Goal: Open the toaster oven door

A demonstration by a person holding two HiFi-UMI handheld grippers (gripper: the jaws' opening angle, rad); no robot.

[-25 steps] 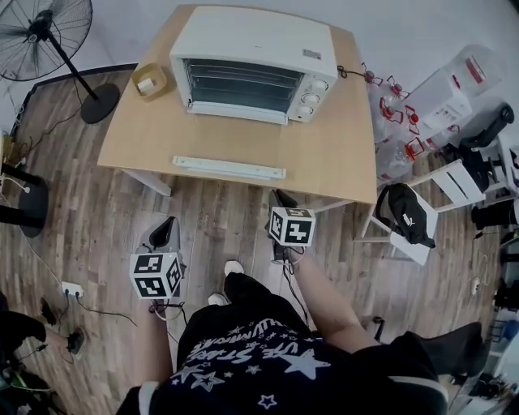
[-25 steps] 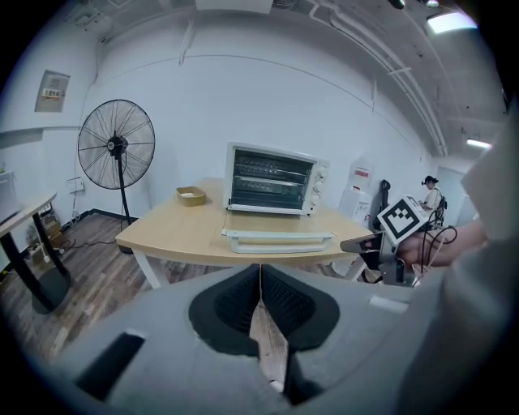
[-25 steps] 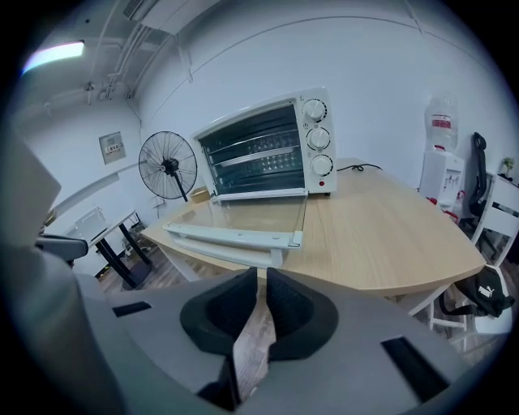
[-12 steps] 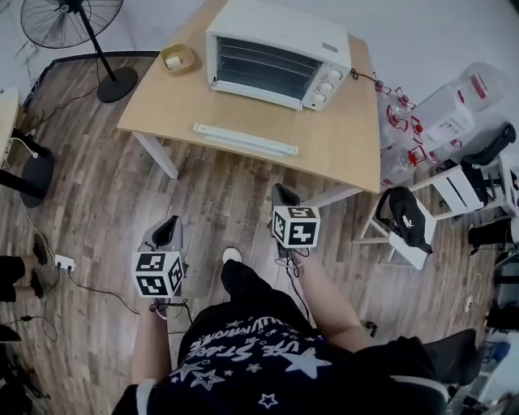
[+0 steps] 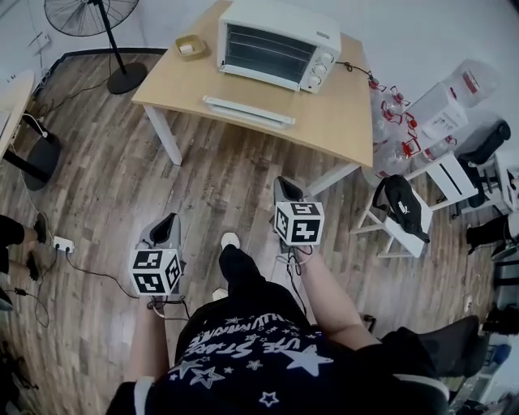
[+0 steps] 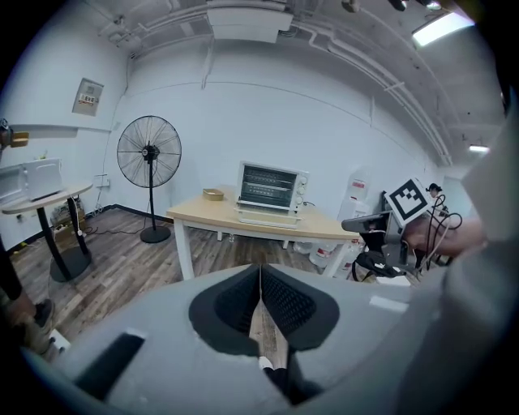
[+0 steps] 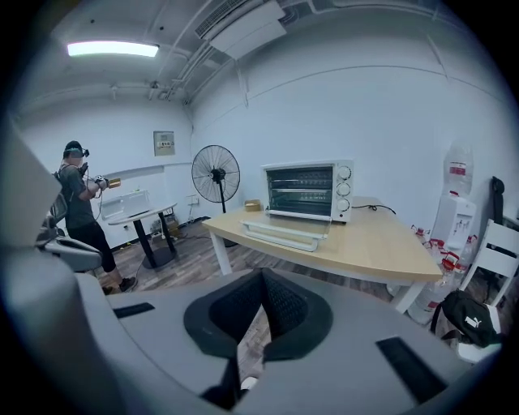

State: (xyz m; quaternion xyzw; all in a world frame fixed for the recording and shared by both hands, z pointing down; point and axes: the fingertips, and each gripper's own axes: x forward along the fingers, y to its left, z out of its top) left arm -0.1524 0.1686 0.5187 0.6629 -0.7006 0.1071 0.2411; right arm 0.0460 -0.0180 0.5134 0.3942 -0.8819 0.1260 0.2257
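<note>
The white toaster oven [image 5: 276, 42] stands at the back of the wooden table [image 5: 340, 121]. Its glass door [image 5: 247, 111] hangs fully down, flat over the tabletop in front of it. The left gripper view also shows the oven [image 6: 272, 188], and the right gripper view shows the oven [image 7: 308, 190] with its lowered door [image 7: 284, 233]. Both grippers hang low in front of the person's body, well short of the table. My left gripper [image 5: 166, 231] is shut and empty. Over the floor near the table's front edge, my right gripper [image 5: 285, 190] is shut with nothing in it.
A small wooden tray [image 5: 189, 46] sits left of the oven. A standing fan [image 5: 97, 12] is at the far left, a white chair with a black bag [image 5: 399, 207] at the right, a power strip [image 5: 63, 243] on the floor. Another person [image 7: 77, 203] stands far off.
The table and oven have slid up and away in the head view as the person backs off. Both grippers keep their low place in front of the body.
</note>
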